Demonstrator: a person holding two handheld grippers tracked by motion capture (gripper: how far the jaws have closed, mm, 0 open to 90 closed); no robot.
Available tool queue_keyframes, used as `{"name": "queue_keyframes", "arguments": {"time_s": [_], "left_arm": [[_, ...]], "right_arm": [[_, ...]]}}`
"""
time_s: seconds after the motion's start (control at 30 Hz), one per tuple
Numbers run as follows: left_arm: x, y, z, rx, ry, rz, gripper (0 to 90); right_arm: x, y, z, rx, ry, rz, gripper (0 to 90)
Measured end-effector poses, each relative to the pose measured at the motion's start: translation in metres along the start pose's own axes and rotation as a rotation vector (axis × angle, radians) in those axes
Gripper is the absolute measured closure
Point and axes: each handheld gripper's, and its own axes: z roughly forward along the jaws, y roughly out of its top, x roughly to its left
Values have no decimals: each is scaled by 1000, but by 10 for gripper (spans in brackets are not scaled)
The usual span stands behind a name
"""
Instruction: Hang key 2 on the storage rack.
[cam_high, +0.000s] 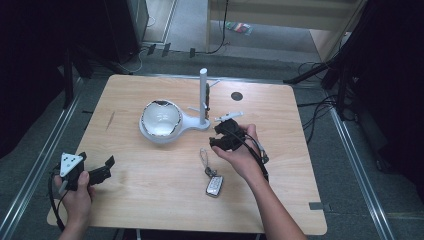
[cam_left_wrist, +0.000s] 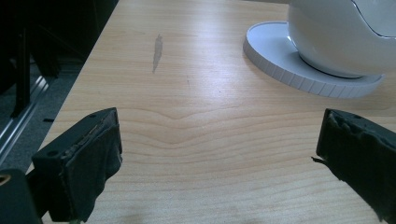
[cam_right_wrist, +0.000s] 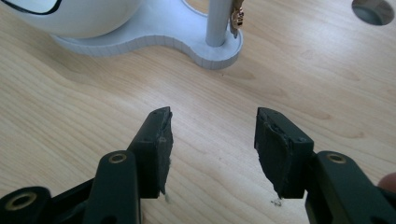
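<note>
While both tools (cam_high: 97, 167) (cam_high: 225, 135) gape empty, the white bowl (cam_high: 160, 120) sits on its stand (cam_high: 192, 124).

We count two grippers: the left gripper (cam_high: 95, 172) and the right gripper (cam_high: 226, 136), each with two black jaws. Just behind the right gripper's fingertips lies one key fob (cam_high: 214, 186) with one strap loop (cam_high: 204, 157). Ahead of those fingertips stands one white stand (cam_high: 201, 125), with one bowl (cam_high: 161, 119) and one post (cam_high: 203, 95). All rest on one table (cam_high: 150, 200).
</note>
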Motion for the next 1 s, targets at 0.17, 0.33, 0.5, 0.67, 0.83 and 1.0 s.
{"name": "queue_keyframes", "arguments": {"time_s": [0.17, 0.33, 0.5, 0.67, 0.83, 1.0], "left_arm": [[0, 0, 0, 4, -3, 1, 5], [0, 0, 0, 7, -2, 4, 6], [0, 0, 0, 4, -2, 2, 6], [0, 0, 0, 1, 0, 4, 6], [0, 0, 0, 3, -2, 4, 5], [0, 0, 0, 4, -4, 3, 6]], "right_arm": [[3, -4, 3, 18, 14, -8, 477], [6, -5, 6, 51, 33, -11, 495], [8, -5, 10, 109, 74, 31, 531], [14, -7, 11, 148, 74, 29, 604], [16, -9, 12, 182, 82, 40, 628], [21, -10, 15, 211, 100, 17, 651]]}}
